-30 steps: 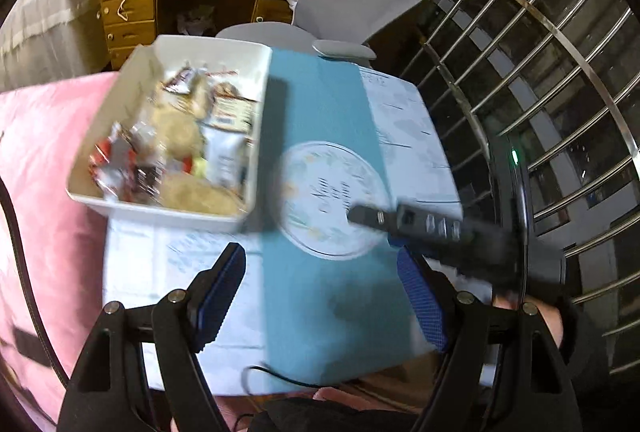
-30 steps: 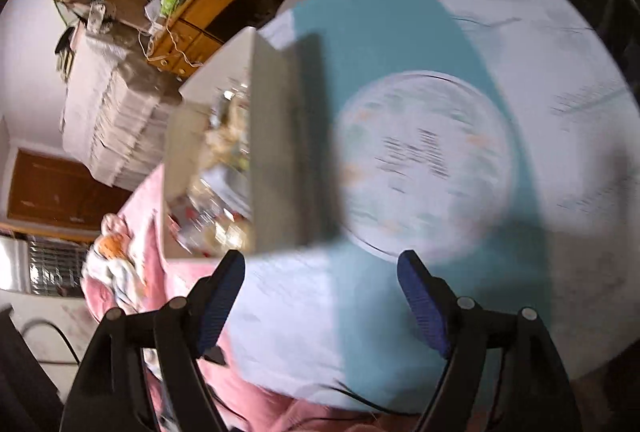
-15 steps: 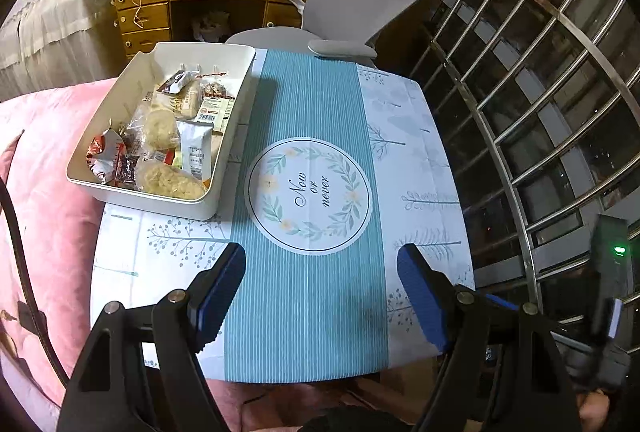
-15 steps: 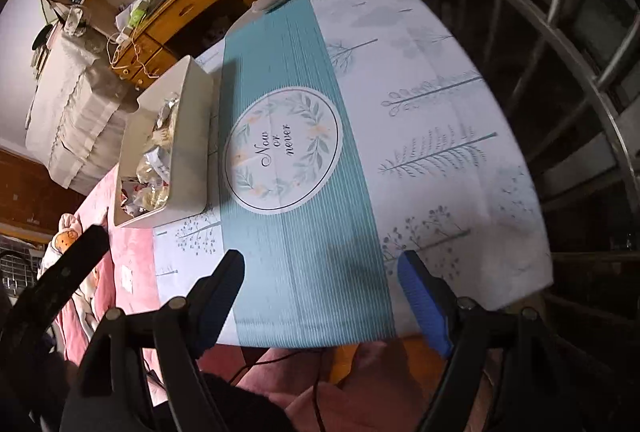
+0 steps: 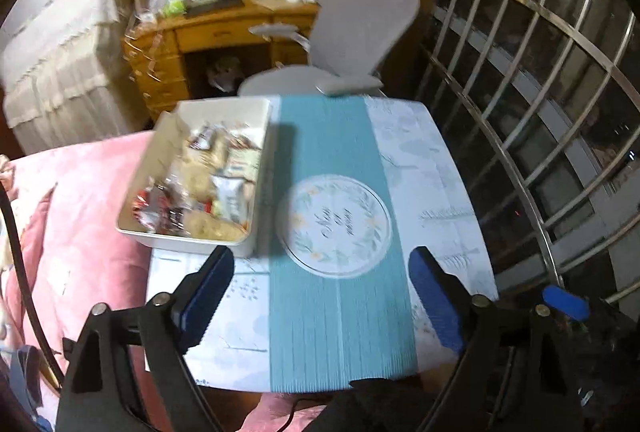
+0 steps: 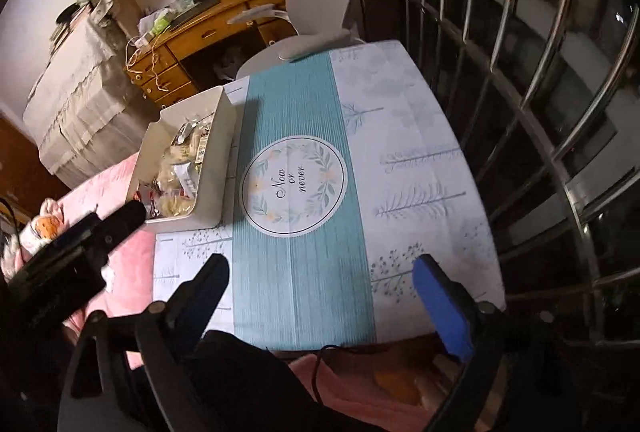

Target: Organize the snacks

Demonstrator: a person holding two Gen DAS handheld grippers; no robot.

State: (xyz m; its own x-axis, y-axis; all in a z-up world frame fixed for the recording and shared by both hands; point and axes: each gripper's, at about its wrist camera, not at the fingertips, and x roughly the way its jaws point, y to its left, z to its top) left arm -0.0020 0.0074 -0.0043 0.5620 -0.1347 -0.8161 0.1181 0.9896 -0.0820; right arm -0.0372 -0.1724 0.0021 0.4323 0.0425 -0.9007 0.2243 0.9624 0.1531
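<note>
Both claws have pulled up and back from the counter (image 6: 420, 152), and their jaws have just been opening: the left claw (image 5: 320, 296) and right claw (image 6: 320, 300) stand wide with nothing between them. One white bin (image 5: 260, 136) sits left of the round "Now or never" emblem (image 6: 294, 184), heaped with snack packets (image 5: 200, 184), too jumbled to count. No snacks lie loose, so sorting looks finished.

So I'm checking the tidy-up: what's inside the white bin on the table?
The white bin holds a loose heap of wrapped snacks: pale biscuit packs, red wrappers, a white packet. Whatever lies beneath the top layer is covered, and blur hides the labels.
</note>
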